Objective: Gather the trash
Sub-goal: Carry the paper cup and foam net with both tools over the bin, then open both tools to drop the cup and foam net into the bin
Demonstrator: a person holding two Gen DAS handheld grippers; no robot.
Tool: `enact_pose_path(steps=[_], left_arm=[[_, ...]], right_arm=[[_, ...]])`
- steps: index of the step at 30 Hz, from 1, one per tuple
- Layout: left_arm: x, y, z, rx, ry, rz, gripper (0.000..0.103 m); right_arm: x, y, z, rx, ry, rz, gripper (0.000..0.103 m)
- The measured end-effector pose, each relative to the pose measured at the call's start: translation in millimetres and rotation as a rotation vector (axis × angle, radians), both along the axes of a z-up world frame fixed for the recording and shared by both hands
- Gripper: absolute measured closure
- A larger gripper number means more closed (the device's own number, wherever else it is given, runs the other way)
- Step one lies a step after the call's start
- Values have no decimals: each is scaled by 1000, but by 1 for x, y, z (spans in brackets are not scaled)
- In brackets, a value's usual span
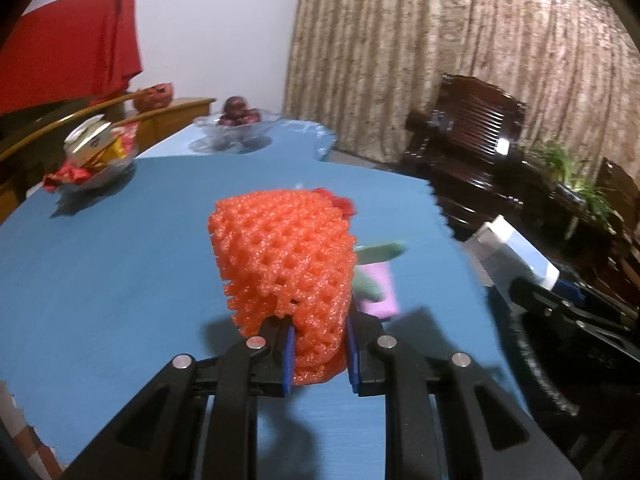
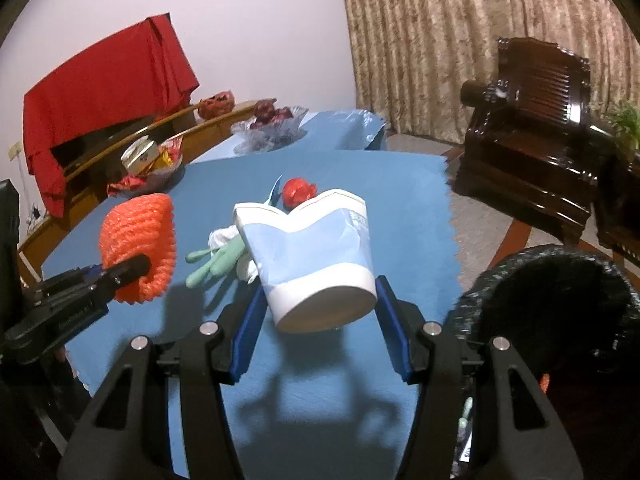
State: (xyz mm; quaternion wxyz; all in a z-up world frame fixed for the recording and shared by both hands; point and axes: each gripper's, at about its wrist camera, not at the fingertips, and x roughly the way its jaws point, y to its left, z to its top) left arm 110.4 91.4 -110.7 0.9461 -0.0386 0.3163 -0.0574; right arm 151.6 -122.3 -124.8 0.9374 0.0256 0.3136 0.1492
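Blue tablecloth (image 2: pixel 400 208) — beige curtains (image 2: pixel 460 40), dark armchair (image 2: pixel 528 140)

Black gripper (image 1: pixel 320 354), blue pads (image 1: pixel 289 360), silver screws.

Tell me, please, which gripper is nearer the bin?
Right. The right gripper, holding the cup, is beside the bin; the left gripper is farther off.
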Motion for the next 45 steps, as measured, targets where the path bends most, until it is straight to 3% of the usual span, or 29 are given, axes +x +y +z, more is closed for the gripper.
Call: enact_pose_path(steps=[10,22,38,39,41,42,45], left_arm=[[-2,-80,17,-32,-29,-194,83],[-2,-177,20,-58,-41,-403,83],[9,-281,1,-45,6,-590,82],[12,-284,-1,-49,19,-603,80],[16,-290,-5,-53,41,-616,63],[17,-290,-5,-60,46,-621,57],[18,-286,-4,-70,47,-632,39]], right_arm=[[-33,-66,19,-5,-36,-137,51],[-71,-152,21,-44,-51,-333,50],[-85,-226,-11,-82,11,-494,50],[-84,-229,-14,-85,19,-500,48],[-83,-234,-20,-98,33,-518,44],[-82,-237,-22,-102,38,-527,35],[-86,-243,-29,-121,43,-565,21]])
